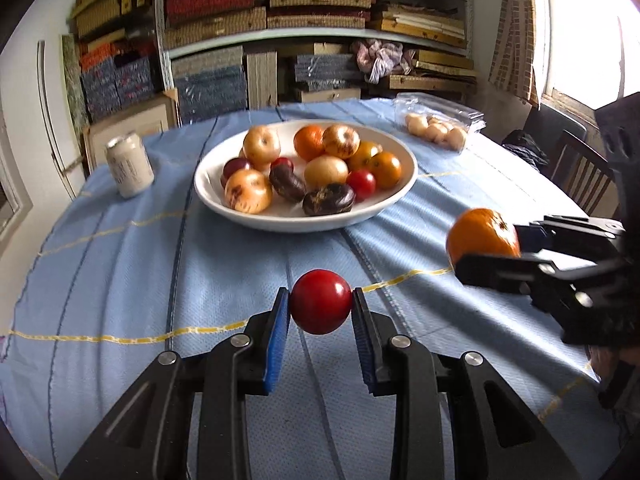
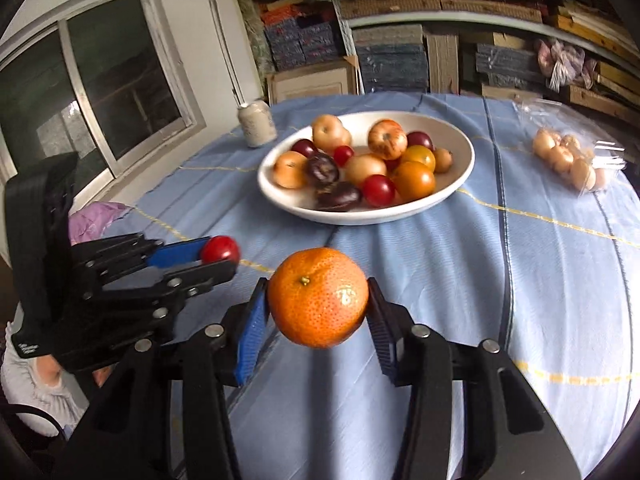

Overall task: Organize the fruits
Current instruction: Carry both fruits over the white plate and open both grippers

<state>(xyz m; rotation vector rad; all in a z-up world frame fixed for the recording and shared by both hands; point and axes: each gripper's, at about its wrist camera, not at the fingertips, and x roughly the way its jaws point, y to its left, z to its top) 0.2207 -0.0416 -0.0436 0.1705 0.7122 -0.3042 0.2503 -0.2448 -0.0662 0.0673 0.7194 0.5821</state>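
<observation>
Fruits lay heaped in a white bowl (image 1: 208,196) at the middle of the counter (image 1: 120,280), which was covered by a pale blue cloth with thin yellow and dark lines. In the bowl were yellowish apples (image 1: 248,191) streaked with red, oranges (image 1: 309,142), small red tomatoes (image 1: 361,185) and two dark purple fruits (image 1: 328,199), all touching one another.

Two more fruits were off the cloth, held in the air on the near side of the bowl. The left gripper (image 1: 321,309) had its blue-padded fingers (image 1: 278,344) pinching a red tomato (image 1: 321,301) from both sides. The right gripper (image 2: 318,304) had its fingers (image 2: 250,332) clamped on a mandarin (image 2: 318,297), stem end facing the camera and its speckled skin bright. The two grippers were side by side, near each other but apart, both pointing toward the bowl.

A pale drink can (image 1: 129,167) stood upright to the left of the bowl, clear of its rim. To the right, well apart from the bowl, lay a clear plastic pack (image 1: 440,120) with small pale round fruits (image 1: 436,131) in it. Shelves stacked with flat boxes (image 1: 320,12) rose behind the counter.
</observation>
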